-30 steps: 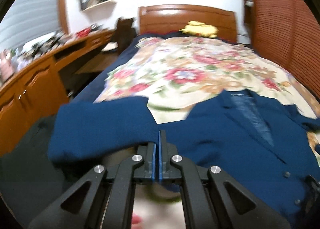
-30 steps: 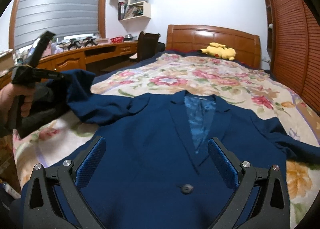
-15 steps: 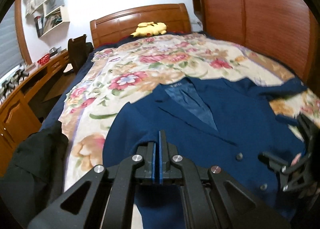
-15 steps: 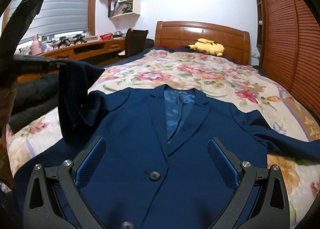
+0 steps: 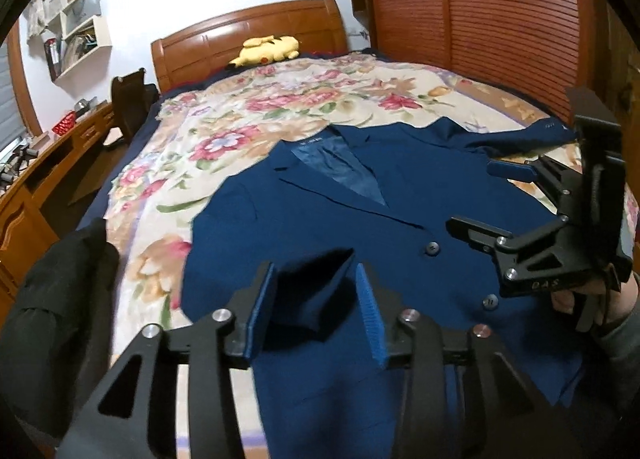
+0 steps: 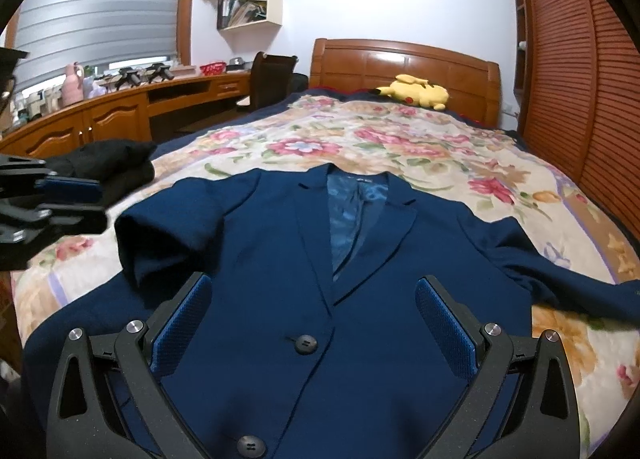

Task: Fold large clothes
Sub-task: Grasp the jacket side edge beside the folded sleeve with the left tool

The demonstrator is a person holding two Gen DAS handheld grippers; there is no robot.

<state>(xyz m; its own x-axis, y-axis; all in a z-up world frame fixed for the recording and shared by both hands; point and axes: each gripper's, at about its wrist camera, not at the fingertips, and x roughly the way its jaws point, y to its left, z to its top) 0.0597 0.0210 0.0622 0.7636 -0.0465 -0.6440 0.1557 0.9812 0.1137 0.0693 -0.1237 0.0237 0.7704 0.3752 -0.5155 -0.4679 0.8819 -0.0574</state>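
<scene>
Bed (image 6: 460, 163) with flowered quilt, soft and faintly puckered, glossy wooden headboard (image 6: 404, 67) behind. On the quilt my navy blazer (image 6: 360, 299) lies face up, matte woven cloth, notched lapels, shiny blue lining at the neck. Its left sleeve (image 6: 168, 243) is folded in over the chest, cuff end bunched; the other sleeve stretches flat toward the bed's right edge. Black folded garment (image 6: 108, 163) lumps at the bed's left side. Yellow plush (image 6: 416, 91) by the headboard. My left tool (image 5: 316, 307) has just been opening: jaws about half apart, ribbed blue pads, folded cuff between them, pads not pressing it. My right tool (image 6: 312, 323) jaws spread wide, nothing gripped, hovering over the blazer front. Two round dark buttons (image 6: 306, 343).
</scene>
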